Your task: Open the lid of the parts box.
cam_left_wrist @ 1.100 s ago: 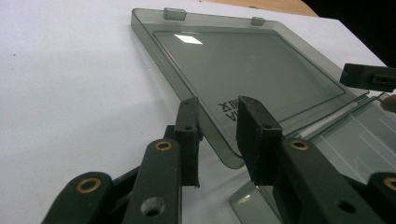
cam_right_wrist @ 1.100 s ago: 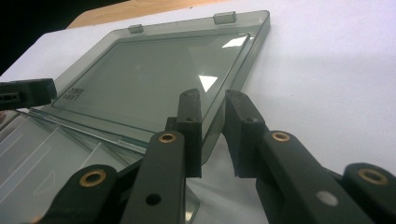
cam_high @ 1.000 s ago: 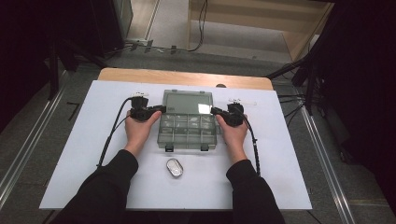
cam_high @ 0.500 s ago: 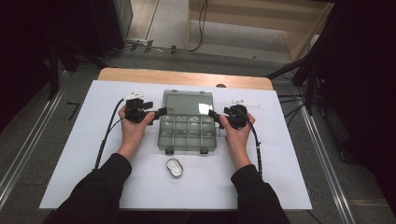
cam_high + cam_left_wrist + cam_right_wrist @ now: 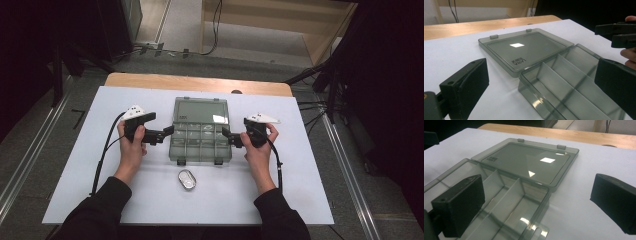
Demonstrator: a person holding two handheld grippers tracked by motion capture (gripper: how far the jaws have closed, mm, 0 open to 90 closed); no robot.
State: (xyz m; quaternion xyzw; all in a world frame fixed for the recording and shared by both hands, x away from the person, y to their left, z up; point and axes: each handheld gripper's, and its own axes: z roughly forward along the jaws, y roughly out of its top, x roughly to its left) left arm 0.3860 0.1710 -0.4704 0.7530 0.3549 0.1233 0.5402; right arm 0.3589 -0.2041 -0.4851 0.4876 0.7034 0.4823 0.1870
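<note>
A smoky clear compartment box [image 5: 200, 145] lies open on the white sheet, its lid [image 5: 201, 112] folded back flat on the far side. My left gripper [image 5: 169, 133] hovers just off the box's left side and my right gripper [image 5: 227, 136] just off its right side. Both have just been opening their jaws, and neither holds anything. In the left gripper view the left gripper [image 5: 541, 85] spans the box's near corner [image 5: 574, 82], with the lid [image 5: 524, 50] beyond. In the right gripper view the right gripper [image 5: 539, 202] stands over the empty compartments [image 5: 506, 205] and the lid [image 5: 524, 160].
A small oval metal tin [image 5: 187, 179] lies in front of the box. The white sheet [image 5: 75, 165] covers the table, with a wooden strip [image 5: 200, 82] bare at the far edge. Cables trail from both grippers along the forearms.
Both grippers have drawn outward from the box's sides and lifted a little. Their jaws have gone from nearly closed to wide apart. The box has stayed in place.
</note>
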